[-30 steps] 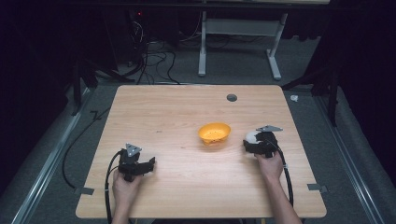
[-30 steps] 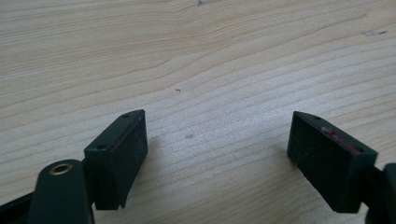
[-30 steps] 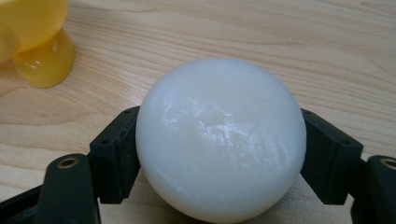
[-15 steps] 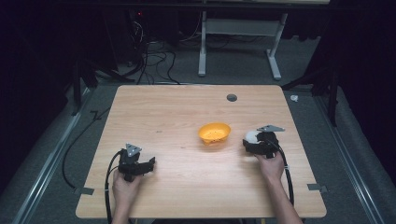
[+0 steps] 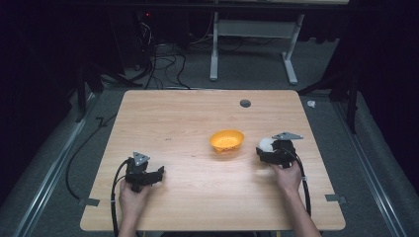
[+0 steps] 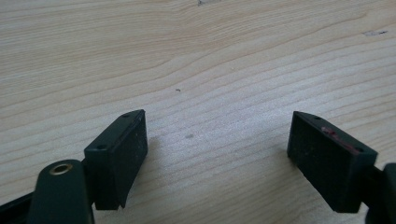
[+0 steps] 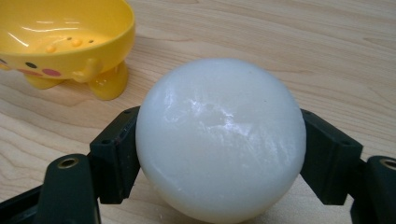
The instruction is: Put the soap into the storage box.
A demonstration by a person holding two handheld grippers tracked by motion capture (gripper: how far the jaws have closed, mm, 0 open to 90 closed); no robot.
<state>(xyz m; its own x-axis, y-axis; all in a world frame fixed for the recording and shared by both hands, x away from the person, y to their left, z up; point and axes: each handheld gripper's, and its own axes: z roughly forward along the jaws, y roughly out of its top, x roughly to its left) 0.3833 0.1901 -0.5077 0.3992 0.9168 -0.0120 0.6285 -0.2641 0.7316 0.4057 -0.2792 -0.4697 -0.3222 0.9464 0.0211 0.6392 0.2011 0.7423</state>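
A white ball (image 7: 219, 140) sits between the two black jaws of my right gripper (image 7: 219, 154), which is shut on it; in the high view the ball (image 5: 266, 143) and right gripper (image 5: 264, 148) are at the table's right, just right of the yellow bowl (image 5: 227, 140). The same bowl (image 7: 60, 42), small-footed with a painted face, stands close ahead to the upper left. My left gripper (image 5: 159, 174) rests low at the front left, jaws wide apart over bare wood, and the left gripper view (image 6: 217, 158) shows nothing between them.
The wooden table (image 5: 188, 113) has a round grey cable port (image 5: 245, 103) near its far edge. Cables trail from both grippers over the front edge. Beyond the table lie floor cables and a white desk frame (image 5: 252, 44).
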